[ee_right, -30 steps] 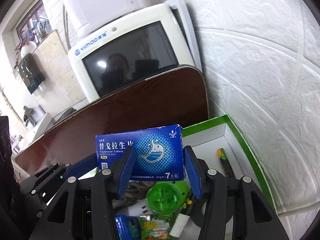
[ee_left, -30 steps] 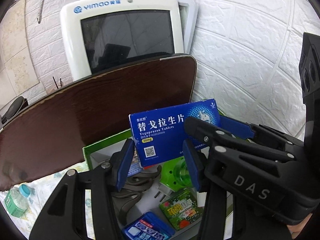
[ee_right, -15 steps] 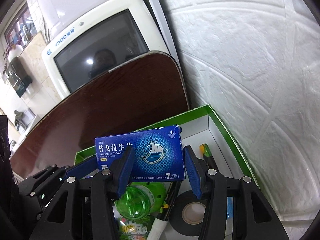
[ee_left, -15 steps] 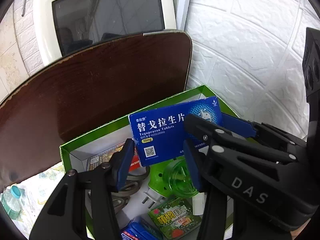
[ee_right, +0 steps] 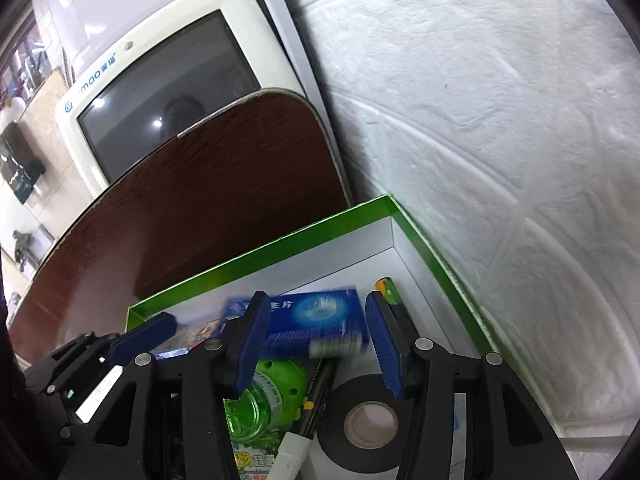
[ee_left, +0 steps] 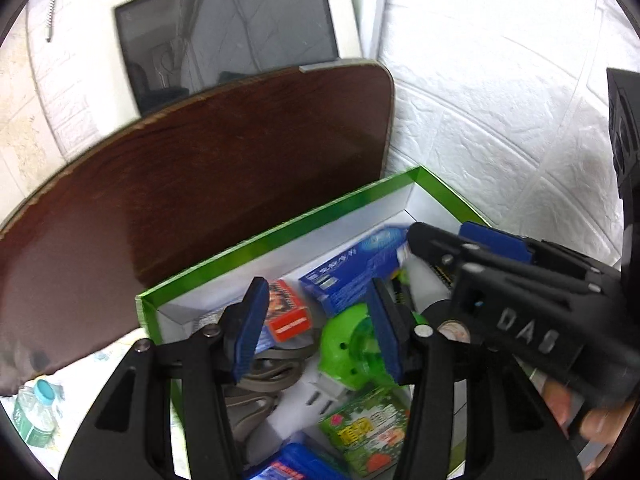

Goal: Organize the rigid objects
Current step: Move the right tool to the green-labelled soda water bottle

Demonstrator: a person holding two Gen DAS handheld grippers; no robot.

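A blue medicine box [ee_left: 352,276] [ee_right: 316,320] lies tilted and motion-blurred inside the green-rimmed white carton [ee_left: 280,236] [ee_right: 256,260], near its back wall. My right gripper [ee_right: 316,308] [ee_left: 440,232] hovers just above it with its jaws apart, and the pads do not press on it. My left gripper [ee_left: 316,300] is open over a green plug-in device [ee_left: 352,348] [ee_right: 264,396] and holds nothing.
The carton also holds an orange-red box [ee_left: 288,312], a green packet [ee_left: 372,436], a black tape roll [ee_right: 368,420], a marker [ee_right: 316,400] and grey metal parts [ee_left: 264,380]. A brown board [ee_left: 200,200] and a monitor [ee_left: 224,32] stand behind it. A white wall [ee_right: 500,140] is at the right.
The blue medicine box stood upright between the right gripper's fingers. It has now dropped flat into the carton. Both grippers sank lower towards the carton.
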